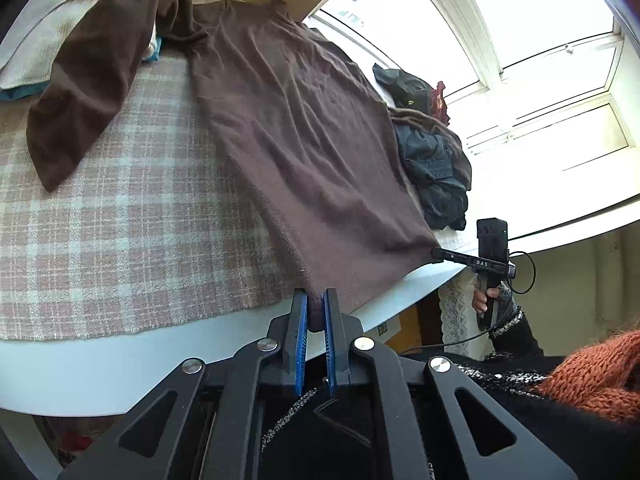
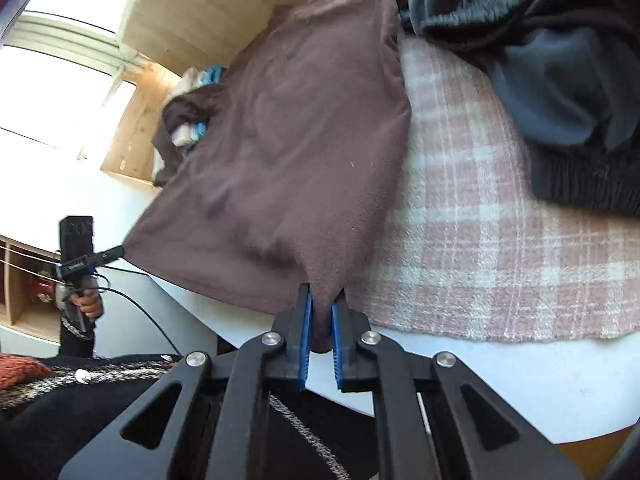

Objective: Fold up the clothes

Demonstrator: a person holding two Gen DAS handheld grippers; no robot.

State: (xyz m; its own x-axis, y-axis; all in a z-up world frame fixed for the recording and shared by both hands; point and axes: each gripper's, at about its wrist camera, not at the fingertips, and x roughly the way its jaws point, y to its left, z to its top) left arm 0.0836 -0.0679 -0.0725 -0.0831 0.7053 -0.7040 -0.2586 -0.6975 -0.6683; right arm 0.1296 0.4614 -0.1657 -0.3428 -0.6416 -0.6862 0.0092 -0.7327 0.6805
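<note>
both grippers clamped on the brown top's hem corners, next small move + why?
Probably lift both corners together and carry the hem away from the body toward the collar. The left gripper and right gripper each pinch a bottom corner of the brown top, which lies flat on the plaid cloth with one sleeve spread aside.

White table (image 1: 120,368), rounded near edge. Pink-and-white plaid cloth (image 1: 120,220) covers most of the top, stopping short of that edge. On the plaid cloth: brown garment (image 1: 304,132) spread flat down its middle, hem overhanging the cloth's near edge; dark heap of clothes (image 1: 436,168) at one side; folded cream and teal pile (image 1: 48,52) at the other, far corner.
</note>
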